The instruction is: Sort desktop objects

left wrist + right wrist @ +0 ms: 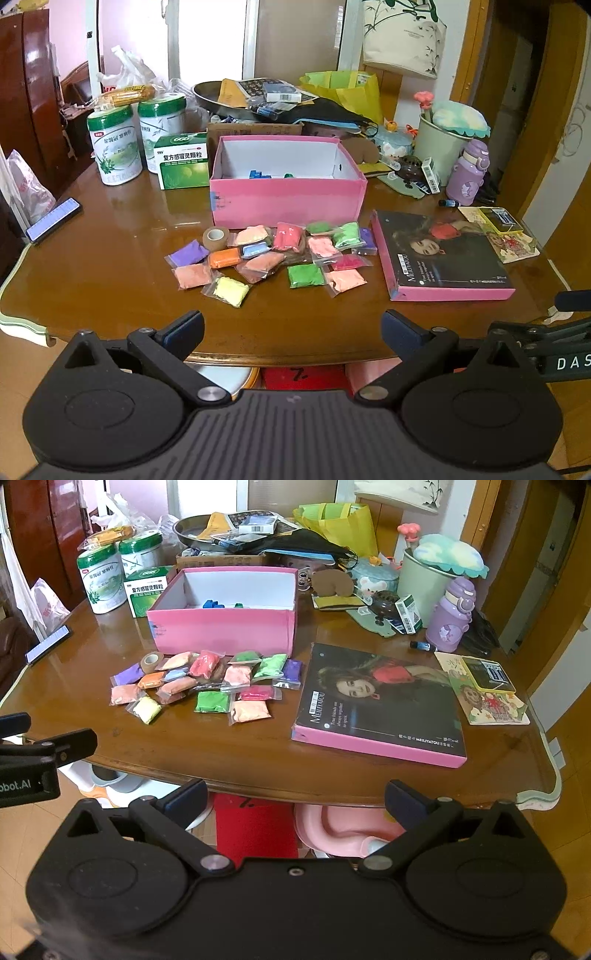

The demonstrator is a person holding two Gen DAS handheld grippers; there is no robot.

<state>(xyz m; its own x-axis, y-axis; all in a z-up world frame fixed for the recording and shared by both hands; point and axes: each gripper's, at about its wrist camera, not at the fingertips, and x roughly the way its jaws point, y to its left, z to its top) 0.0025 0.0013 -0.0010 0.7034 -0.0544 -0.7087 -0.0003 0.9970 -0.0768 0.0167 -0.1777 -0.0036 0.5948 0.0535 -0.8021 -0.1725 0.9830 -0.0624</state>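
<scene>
A: What is the left wrist view showing that the right one is not?

B: It is showing the right gripper (554,332) coming in from the right edge, beside its own right finger. The right wrist view is giving instead the left gripper (44,753) at the left edge, and under the table edge a pink plastic tub (343,830), just ahead of the right finger.

A: How are the grippers standing?

B: Both are hovering at the near edge of the wooden table (110,266), pointing forward over it. The fingers of each are standing wide apart and are holding nothing.

A: And the things to sort?

B: The clay packets (273,254) are lying in a loose heap straight ahead, between the fingers' lines in the left view, well apart from the tips. The pink box (284,184), open on top, is standing just behind the heap with some blue pieces inside. The box lid (443,254) is lying flat ahead of the right finger.
</scene>
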